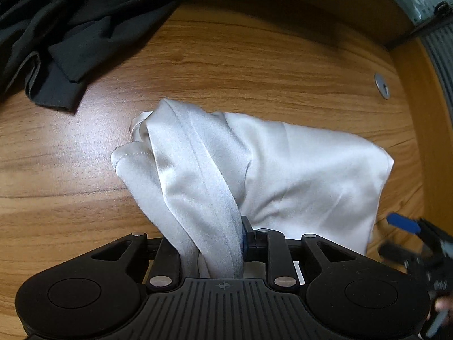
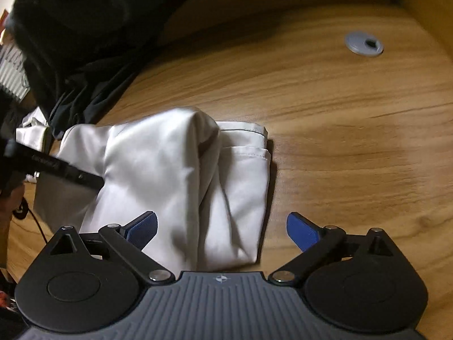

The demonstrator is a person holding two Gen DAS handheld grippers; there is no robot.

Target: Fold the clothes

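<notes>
Left gripper: jaws drawn close, clamped on a bunched fold of the white garment, which rises from between them.
Right gripper: jaws spread wide, nothing held; blue pads hang either side of the cloth's near end.
White garment: crumpled on the wooden table, directly ahead of both grippers.
Dark clothes: heaped beyond, to the left.
Grey grommet: far right.

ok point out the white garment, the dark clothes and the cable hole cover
white garment [image 2: 170,170], right wrist view, on its bunched middle
dark clothes [image 1: 56,28], left wrist view, on the crumpled pile
cable hole cover [image 2: 363,44], right wrist view, on its grey disc
</notes>
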